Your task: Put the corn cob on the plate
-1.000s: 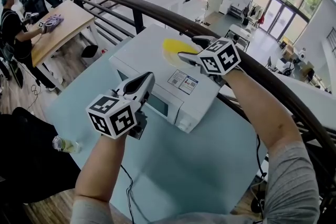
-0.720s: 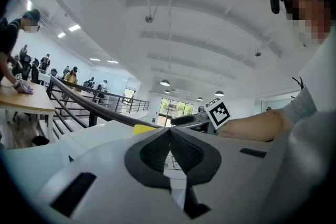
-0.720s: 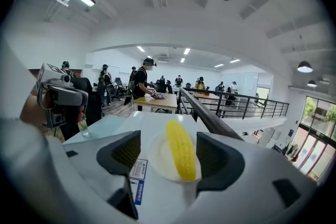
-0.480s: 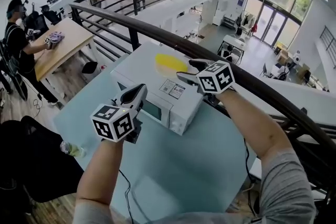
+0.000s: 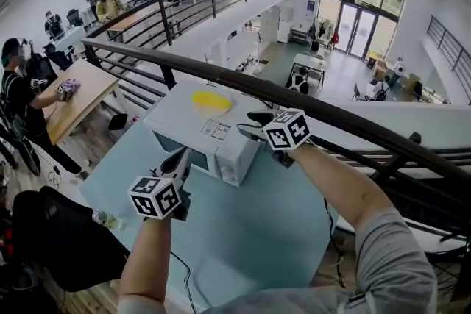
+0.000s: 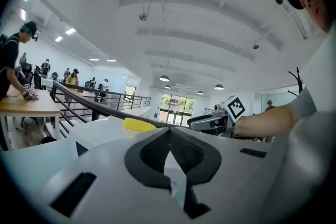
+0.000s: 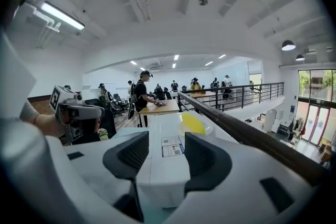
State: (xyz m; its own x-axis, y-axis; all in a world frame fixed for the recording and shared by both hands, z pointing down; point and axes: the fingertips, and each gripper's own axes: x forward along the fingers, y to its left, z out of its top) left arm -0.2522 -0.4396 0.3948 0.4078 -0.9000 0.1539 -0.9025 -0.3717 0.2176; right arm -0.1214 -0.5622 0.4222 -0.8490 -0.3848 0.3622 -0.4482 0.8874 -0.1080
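Left gripper (image 5: 183, 154) near level (fingers (image 6: 152, 152) together); perhaps touching microwave (image 5: 235, 158).

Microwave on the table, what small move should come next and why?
Probably bring the left tongs to the microwave door and open it: no corn cob shows, the yellow plate sits on top, and both tongs are empty, the right tongs having just been closing on nothing.

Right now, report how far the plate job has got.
Done: nothing visible. The yellow plate sits on the microwave; no corn cob is in view. In hand: nothing. The left gripper is shut and empty; the right gripper is open, its jaws have just been closing with nothing between them. Left: find the cob, grasp it, set it on the plate.
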